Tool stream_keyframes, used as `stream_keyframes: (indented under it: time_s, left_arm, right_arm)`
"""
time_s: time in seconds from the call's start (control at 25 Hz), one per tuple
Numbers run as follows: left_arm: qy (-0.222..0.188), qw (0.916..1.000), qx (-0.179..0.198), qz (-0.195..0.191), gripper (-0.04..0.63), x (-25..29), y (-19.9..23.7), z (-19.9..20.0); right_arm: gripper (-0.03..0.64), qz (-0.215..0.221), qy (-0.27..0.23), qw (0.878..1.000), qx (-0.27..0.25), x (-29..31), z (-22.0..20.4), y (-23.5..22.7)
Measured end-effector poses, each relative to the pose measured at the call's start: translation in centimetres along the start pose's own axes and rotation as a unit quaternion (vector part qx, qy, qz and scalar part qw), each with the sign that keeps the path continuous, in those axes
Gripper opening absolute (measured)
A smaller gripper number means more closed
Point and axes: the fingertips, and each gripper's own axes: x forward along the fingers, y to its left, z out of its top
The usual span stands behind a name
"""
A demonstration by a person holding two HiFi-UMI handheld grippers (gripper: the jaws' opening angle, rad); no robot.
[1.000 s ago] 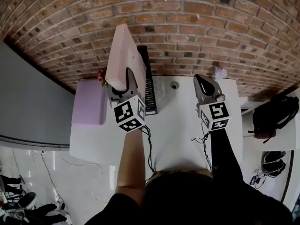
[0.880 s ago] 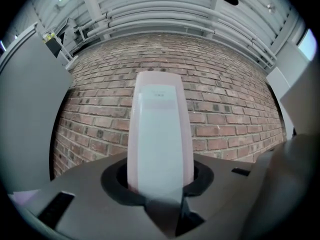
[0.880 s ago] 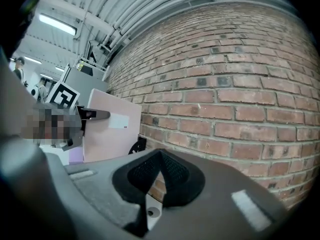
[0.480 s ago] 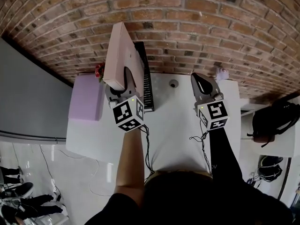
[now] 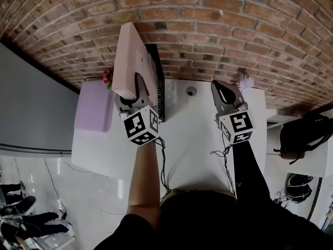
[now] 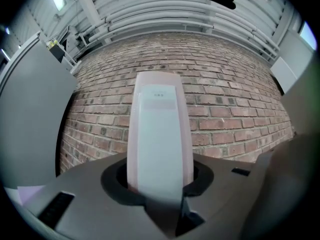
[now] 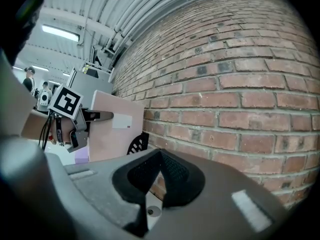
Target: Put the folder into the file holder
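Observation:
A pale pink folder [image 5: 132,56] stands upright on its edge, and my left gripper [image 5: 136,86] is shut on its near lower end. In the left gripper view the folder's spine [image 6: 160,134] rises from between the jaws against the brick wall. The black mesh file holder [image 5: 158,79] stands on the white table [image 5: 187,139] right beside the folder, against the wall; it also shows in the right gripper view as the file holder [image 7: 135,144]. My right gripper [image 5: 223,90] hovers over the table's right part, shut with nothing in it.
A lilac box [image 5: 93,108] lies on the table's left end, with a small red flower [image 5: 108,77] behind it. A round cable hole [image 5: 191,91] sits near the wall. A small white object [image 5: 244,80] is at the back right. A black backpack [image 5: 304,134] rests right of the table.
The left gripper and the folder have edged slightly left and toward the wall. The right gripper has stayed about where it was.

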Motion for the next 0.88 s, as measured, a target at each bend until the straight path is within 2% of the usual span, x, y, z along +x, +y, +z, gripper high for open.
stream_keyframes:
  time_s: [0.88]
  left_arm:
    - [0.035,0.9994,0.005,-0.006,0.147,-0.2,0.7,-3.6]
  right_arm:
    - [0.0,0.006,0.011,1.0,-0.004,0.8,-1.2,0.4]
